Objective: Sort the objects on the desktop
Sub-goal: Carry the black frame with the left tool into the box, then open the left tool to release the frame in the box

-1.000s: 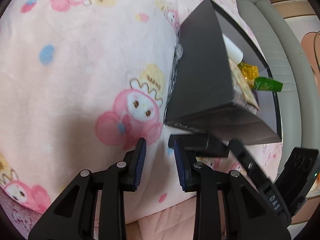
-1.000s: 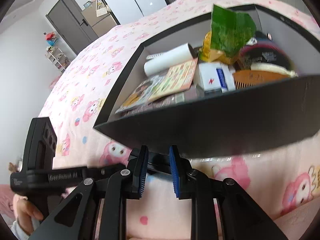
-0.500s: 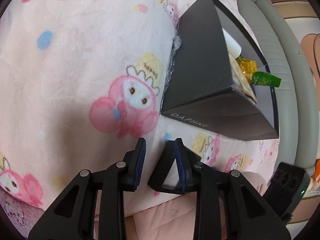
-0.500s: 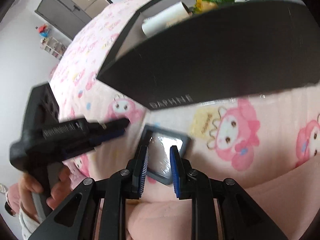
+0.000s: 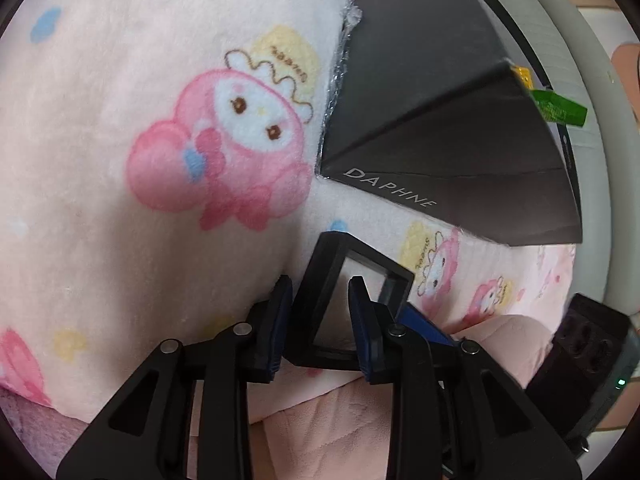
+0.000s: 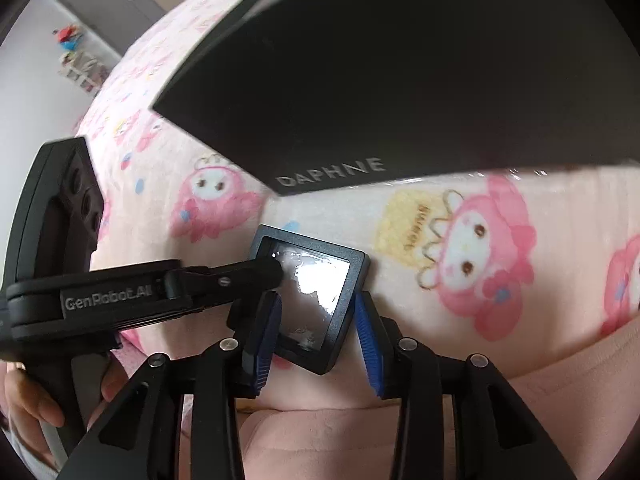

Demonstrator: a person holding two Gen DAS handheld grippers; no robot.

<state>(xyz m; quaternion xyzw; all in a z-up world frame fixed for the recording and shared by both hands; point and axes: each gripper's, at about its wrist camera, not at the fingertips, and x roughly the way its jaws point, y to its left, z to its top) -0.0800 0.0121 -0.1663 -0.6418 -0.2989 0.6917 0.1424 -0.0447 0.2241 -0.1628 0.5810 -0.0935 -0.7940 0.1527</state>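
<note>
A small black square frame with a clear shiny window (image 6: 310, 298) lies on the pink cartoon blanket near its front edge. It also shows in the left wrist view (image 5: 352, 300). My right gripper (image 6: 318, 320) is open, its blue pads on either side of the frame. My left gripper (image 5: 318, 302) is open around the frame's left edge; its fingers (image 6: 248, 274) reach over the frame's left corner in the right wrist view. The black "DAPHNE" box (image 5: 452, 120) stands just behind, holding a green packet (image 5: 558, 106).
The pink blanket (image 5: 160, 80) covers the whole surface and drops off at the front onto a pink quilted cushion (image 6: 400, 440). A grey padded sofa edge (image 5: 596, 160) runs at the right. A hand (image 6: 28, 400) holds the left gripper's handle.
Both grippers dropped from the box down to the small frame. The right jaws opened wider around it. The left gripper came in over the frame's left side.
</note>
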